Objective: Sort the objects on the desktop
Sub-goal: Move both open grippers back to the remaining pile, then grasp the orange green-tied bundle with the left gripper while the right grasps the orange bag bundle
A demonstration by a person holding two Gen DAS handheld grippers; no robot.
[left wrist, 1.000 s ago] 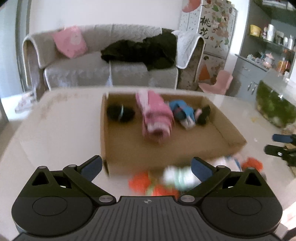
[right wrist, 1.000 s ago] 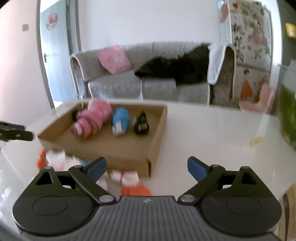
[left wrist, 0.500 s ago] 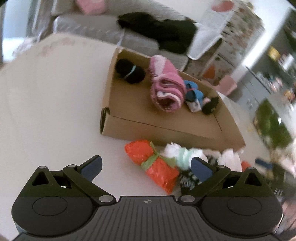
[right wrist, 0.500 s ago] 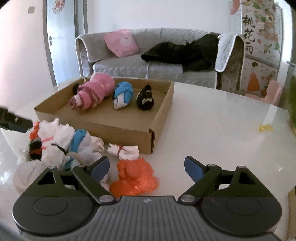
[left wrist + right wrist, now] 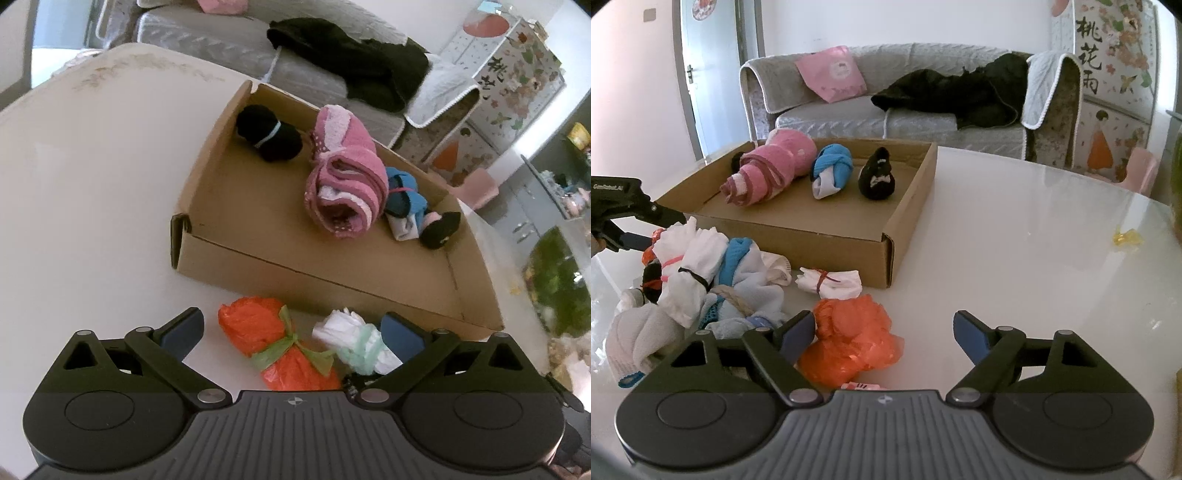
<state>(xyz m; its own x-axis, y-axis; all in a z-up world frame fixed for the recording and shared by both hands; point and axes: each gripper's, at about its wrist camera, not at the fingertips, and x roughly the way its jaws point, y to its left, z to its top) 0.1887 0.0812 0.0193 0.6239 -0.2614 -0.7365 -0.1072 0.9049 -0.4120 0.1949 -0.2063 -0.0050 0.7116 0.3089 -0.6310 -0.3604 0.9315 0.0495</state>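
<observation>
My right hand-held gripper (image 5: pixel 884 334) stands wide over the counter (image 5: pixel 1015 240) with its jaws closing; an orange plastic bundle (image 5: pixel 849 347) lies between them, against the left pad, and is not yet pinched. I judge it to be the next item for the cardboard box (image 5: pixel 827 236), since it lies nearest the fingers and clear of the heap.

My left hand-held gripper (image 5: pixel 291 334) is open and empty, held above a second orange bundle tied with green (image 5: pixel 277 347) and a white-and-mint bundle (image 5: pixel 356 345); the latter lies close against the right pad, and I cannot tell whether they touch.

The box already holds a black roll (image 5: pixel 267 133), a pink towel roll (image 5: pixel 345 177), a blue sock bundle (image 5: pixel 404 206) and a small black bundle (image 5: pixel 439 230), ranged along the far wall, presumably to leave the near floor free for more.

The unsorted heap of socks (image 5: pixel 698 280) lies just before the box on the left. Its lower items are buried and cannot be counted. A pink scrap at my right gripper's body is cut off and unidentifiable.
</observation>
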